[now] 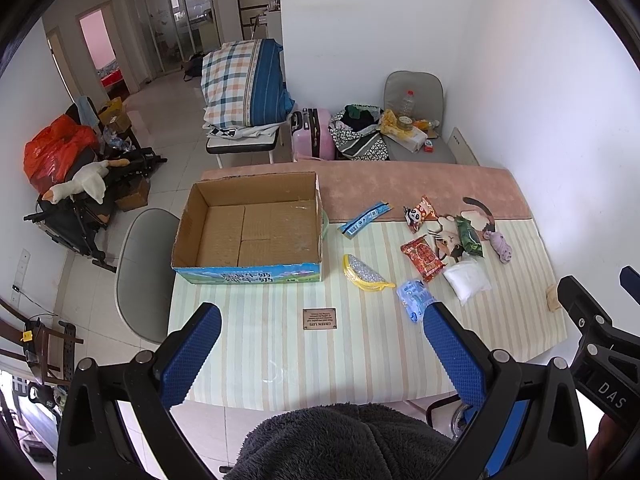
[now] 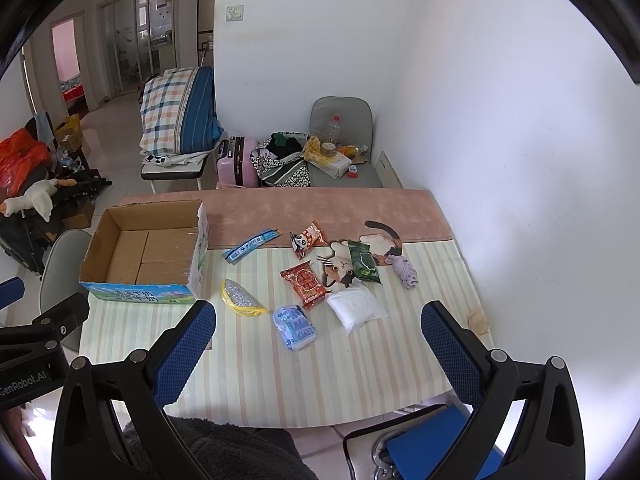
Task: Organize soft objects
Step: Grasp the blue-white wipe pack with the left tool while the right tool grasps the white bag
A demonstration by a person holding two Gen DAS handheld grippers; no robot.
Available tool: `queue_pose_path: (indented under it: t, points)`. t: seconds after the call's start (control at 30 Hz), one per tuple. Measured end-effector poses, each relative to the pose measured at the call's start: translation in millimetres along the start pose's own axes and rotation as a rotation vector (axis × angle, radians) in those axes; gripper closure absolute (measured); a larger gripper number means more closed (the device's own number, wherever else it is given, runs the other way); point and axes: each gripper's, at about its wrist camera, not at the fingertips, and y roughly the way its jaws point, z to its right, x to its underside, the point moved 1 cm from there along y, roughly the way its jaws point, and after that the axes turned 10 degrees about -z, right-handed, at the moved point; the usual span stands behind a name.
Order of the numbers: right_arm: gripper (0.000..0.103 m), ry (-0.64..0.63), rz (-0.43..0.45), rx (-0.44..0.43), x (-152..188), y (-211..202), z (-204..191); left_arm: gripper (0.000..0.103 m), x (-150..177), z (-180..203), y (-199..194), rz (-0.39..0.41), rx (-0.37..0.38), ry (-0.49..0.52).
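Both my grippers hang above the near edge of the table, fingers spread wide and holding nothing: the left gripper and the right gripper. The cardboard box stands empty on the left side of the table, and the soft packets lie in a loose cluster to its right.

The nearest packet is the blue tissue pack. In the right wrist view it sits just ahead of my right gripper, inside the span of the open fingers and a little left of centre; in the left wrist view it is off by the right finger, so I judge the right hand the better placed. Its long axis runs roughly away from me, slightly slanted, so closing across its narrow width should suit. The box lies left of it, beyond the yellow pouch.
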Motion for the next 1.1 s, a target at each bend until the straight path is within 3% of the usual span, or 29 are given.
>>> queue_pose_path:
  t: [0.27, 0.47, 0.6, 0.83, 0.93, 1.1]
  points:
    - [0.0, 0.024, 0.0, -0.019, -7.2, -1.7, 8.0, 0.0, -6.2, 2.4, 3.5, 0.021, 0.0, 0.006]
    - [0.0, 0.097, -0.037, -0.023, -21.8, 37.7, 38.1, 0.0, -31.6, 12.8, 54.4, -0.027, 0.012, 0.015]
    - [0.0, 0.093, -0.118, -0.046, -35.2, 96.5, 55.1, 0.0, -50.9, 27.9, 121.4, -0.179, 0.052, 0.037]
    - [0.0, -0.011, -0.339, -0.033, -34.3, 254.6, 61.9, 0.002, -52.6, 52.2, 261.0, -0.469, 0.136, -0.014]
    - [0.0, -0.06, -0.425, -0.059, -26.2, 321.3, 51.7, 0.01, -51.2, 54.7, 305.4, -0.557, 0.141, -0.077]
    - [0.003, -0.071, -0.504, -0.071, -24.7, 404.9, 57.8, 0.011, -50.2, 76.8, 352.8, -0.659, 0.194, -0.13]
